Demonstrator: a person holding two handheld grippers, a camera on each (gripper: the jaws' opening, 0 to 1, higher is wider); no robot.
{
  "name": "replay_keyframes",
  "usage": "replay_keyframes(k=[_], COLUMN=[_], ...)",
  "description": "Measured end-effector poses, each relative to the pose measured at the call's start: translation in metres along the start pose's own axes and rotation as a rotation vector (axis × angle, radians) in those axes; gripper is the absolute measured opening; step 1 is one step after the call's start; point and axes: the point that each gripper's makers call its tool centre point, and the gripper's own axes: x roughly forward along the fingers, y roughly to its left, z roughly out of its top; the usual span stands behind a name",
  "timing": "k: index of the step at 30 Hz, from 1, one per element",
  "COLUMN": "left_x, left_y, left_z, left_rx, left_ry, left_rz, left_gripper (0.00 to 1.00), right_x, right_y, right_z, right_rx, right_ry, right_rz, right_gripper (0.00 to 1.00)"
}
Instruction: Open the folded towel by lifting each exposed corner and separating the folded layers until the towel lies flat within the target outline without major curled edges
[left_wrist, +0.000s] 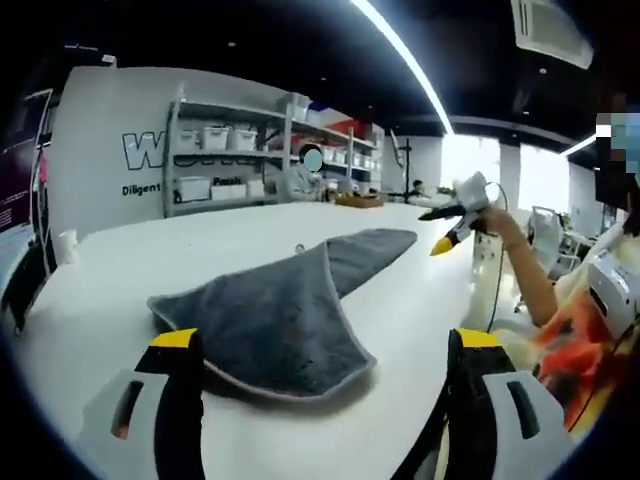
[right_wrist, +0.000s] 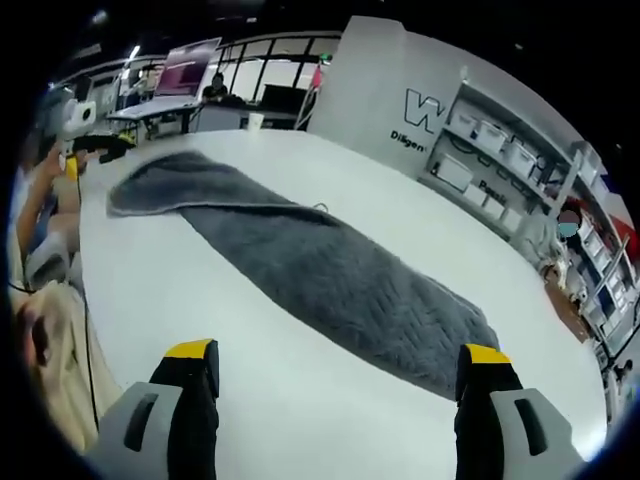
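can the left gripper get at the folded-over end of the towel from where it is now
Probably yes. The left gripper is open, and the towel's folded end lies just ahead of its jaws on the bare table, with nothing in between.

I see a long white table (left_wrist: 110, 300) running away from me, its surface glossy. Beyond its far end stands a metal shelf unit (left_wrist: 265, 150) holding white storage bins (left_wrist: 215, 137) on several levels. Left of the shelves is a white wall (left_wrist: 110, 150) with large dark lettering, partly hidden. A bright strip light (left_wrist: 405, 60) crosses the dark ceiling. In my right gripper view, a pink-lit screen (right_wrist: 185, 70) sits on a distant desk, near big windows (right_wrist: 280, 70).
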Motion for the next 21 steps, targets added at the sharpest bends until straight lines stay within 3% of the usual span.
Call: replay_keyframes(k=[4, 8, 13, 17, 21], left_x=[-0.006, -0.014, -0.022, -0.025, -0.027], left_y=[0.000, 0.002, 0.000, -0.005, -0.007], left_z=[0.000, 0.001, 0.003, 0.000, -0.004], left_rx=[0.000, 0.015, 0.021, 0.056, 0.064], left_ry=[0.019, 0.034, 0.031, 0.051, 0.073], left_rz=[0.000, 0.015, 0.018, 0.012, 0.002], left_gripper=[1.00, 0.99, 0.99, 0.99, 0.99], right_x=[0.010, 0.023, 0.041, 0.057, 0.076], right_y=[0.019, 0.025, 0.029, 0.020, 0.008], right_z=[0.029, 0.042, 0.072, 0.094, 0.105], right_rx=[-0.014, -0.028, -0.047, -0.088, -0.128], right_ry=[-0.123, -0.160, -0.238, -0.261, -0.239], right_rz=[0.070, 0.110, 0.176, 0.178, 0.157], right_gripper=[0.97, 0.91, 0.78, 0.58, 0.49])
